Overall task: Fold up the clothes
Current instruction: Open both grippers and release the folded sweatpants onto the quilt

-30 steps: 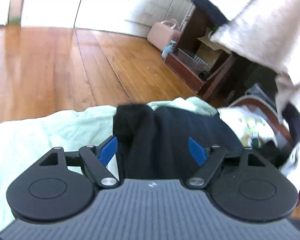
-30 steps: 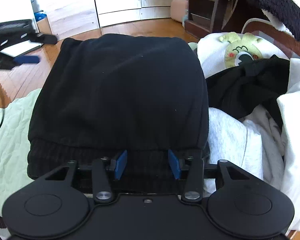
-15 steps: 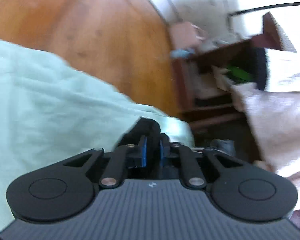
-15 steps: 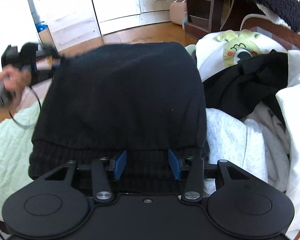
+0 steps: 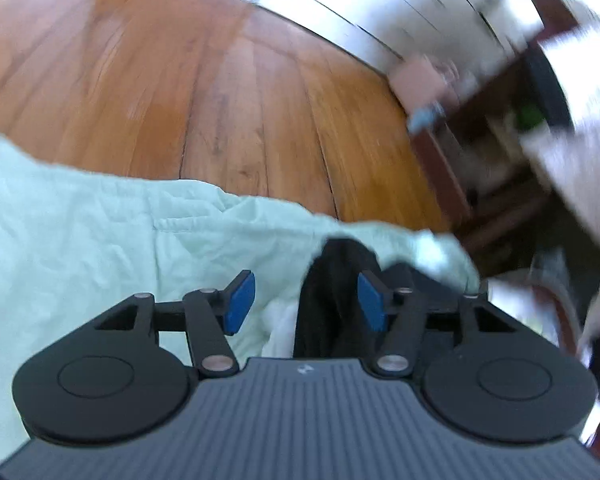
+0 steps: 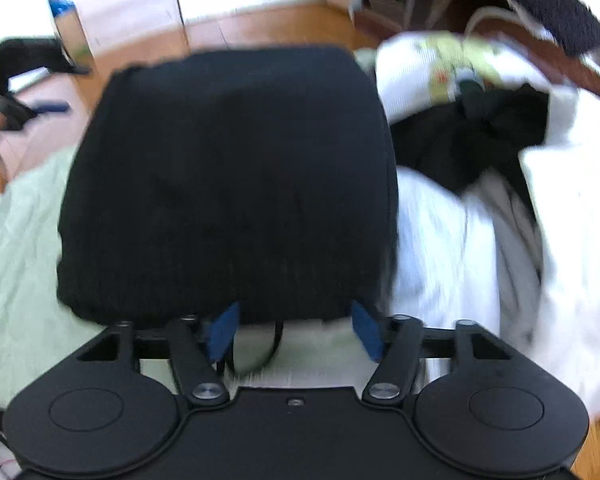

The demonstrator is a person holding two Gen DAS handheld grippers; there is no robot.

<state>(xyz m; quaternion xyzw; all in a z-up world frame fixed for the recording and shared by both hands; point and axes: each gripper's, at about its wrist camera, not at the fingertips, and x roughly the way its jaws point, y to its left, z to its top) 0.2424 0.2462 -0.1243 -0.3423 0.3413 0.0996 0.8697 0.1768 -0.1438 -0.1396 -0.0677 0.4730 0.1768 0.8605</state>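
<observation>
Right wrist view: folded black garment (image 6: 228, 176) lies on the green sheet (image 6: 16, 280), laundry pile (image 6: 480, 208) to its right. Right gripper (image 6: 294, 328) opening, pads clear of the hem. Left gripper (image 5: 306, 300) opening; a dark fold (image 5: 332, 280) sits between its pads, released. Judgement: withdraw both straight back so the fold stays square.
</observation>
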